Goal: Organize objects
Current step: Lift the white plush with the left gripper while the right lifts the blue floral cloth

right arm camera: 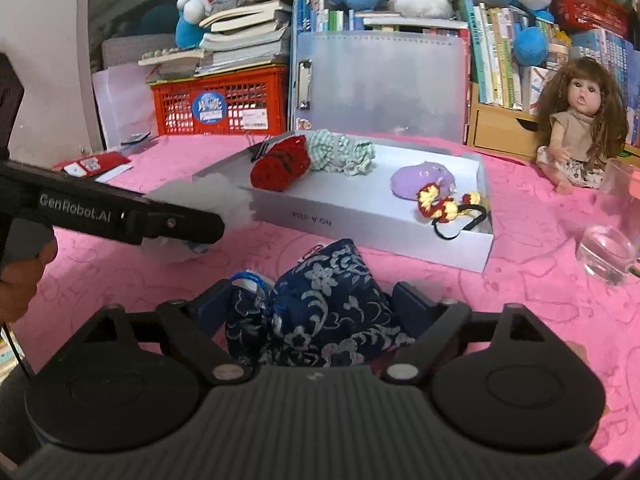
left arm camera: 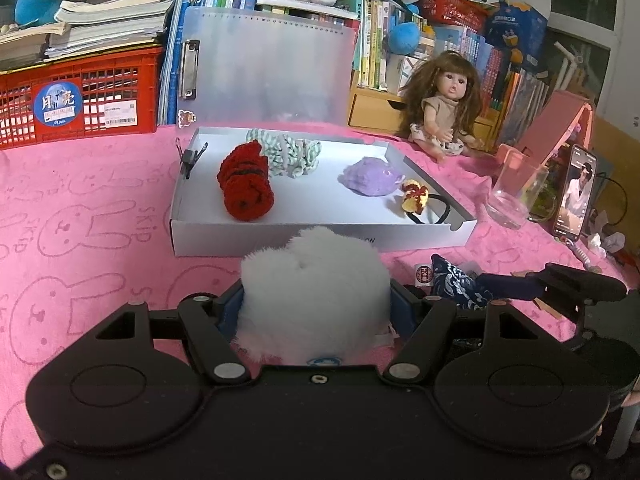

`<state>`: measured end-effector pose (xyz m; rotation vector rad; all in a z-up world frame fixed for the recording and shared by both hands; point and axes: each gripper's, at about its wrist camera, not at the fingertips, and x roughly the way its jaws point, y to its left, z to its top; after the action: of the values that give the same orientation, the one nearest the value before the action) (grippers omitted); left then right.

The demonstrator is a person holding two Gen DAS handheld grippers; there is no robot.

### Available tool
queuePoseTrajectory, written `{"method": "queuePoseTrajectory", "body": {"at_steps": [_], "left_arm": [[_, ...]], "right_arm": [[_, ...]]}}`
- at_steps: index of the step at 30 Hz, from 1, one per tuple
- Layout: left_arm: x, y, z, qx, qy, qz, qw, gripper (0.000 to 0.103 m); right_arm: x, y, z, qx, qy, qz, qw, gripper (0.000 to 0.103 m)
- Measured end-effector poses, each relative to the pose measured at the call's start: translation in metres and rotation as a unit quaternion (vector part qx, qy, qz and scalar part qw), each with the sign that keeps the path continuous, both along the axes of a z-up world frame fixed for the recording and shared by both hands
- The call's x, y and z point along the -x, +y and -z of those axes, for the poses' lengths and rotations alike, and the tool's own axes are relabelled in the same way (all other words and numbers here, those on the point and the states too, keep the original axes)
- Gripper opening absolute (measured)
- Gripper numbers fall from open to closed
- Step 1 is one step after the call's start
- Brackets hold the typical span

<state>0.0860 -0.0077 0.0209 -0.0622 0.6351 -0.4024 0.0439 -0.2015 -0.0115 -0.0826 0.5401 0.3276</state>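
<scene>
My left gripper (left arm camera: 316, 300) is shut on a white fluffy pom-pom (left arm camera: 316, 284), held just in front of the white tray (left arm camera: 320, 234). It shows from the side in the right wrist view (right arm camera: 192, 228), with the pom-pom (right arm camera: 200, 200) near the tray's (right arm camera: 360, 228) left corner. My right gripper (right arm camera: 316, 300) is shut on a dark blue floral pouch (right arm camera: 320, 308), low over the pink cloth; the pouch shows in the left wrist view (left arm camera: 456, 280). In the tray lie a red crocheted piece (left arm camera: 246, 182), a green-striped scrunchie (left arm camera: 288, 152), a purple fuzzy piece (left arm camera: 370, 178) and a yellow-red hair tie (left arm camera: 418, 196).
A doll (left arm camera: 444, 108) sits behind the tray at the right. A glass (left arm camera: 514, 192), a phone (left arm camera: 576, 192) and a pink stand (left arm camera: 556, 124) are at the right. A red crate (left arm camera: 80, 96), books and a clear clipboard (left arm camera: 268, 64) line the back.
</scene>
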Motion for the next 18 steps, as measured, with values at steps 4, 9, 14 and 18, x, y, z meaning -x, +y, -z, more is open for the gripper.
{"method": "queuePoseTrajectory", "body": {"at_steps": [4, 9, 14, 18], "left_arm": [[0.0, 0.0, 0.001, 0.001, 0.001, -0.001, 1.0, 0.069], [0.0, 0.001, 0.0, 0.005, -0.002, -0.003, 1.0, 0.069], [0.001, 0.001, -0.004, 0.007, -0.007, -0.004, 0.9999, 0.069], [0.001, 0.001, -0.005, 0.008, -0.008, -0.005, 0.9999, 0.069]], "right_arm": [[0.008, 0.007, 0.0, 0.015, -0.008, -0.009, 1.0, 0.075], [0.014, 0.004, -0.01, -0.001, -0.026, 0.012, 1.0, 0.049], [0.015, 0.002, -0.015, -0.002, -0.035, 0.026, 0.999, 0.038], [0.014, -0.001, -0.018, -0.013, -0.039, 0.036, 0.999, 0.037]]}}
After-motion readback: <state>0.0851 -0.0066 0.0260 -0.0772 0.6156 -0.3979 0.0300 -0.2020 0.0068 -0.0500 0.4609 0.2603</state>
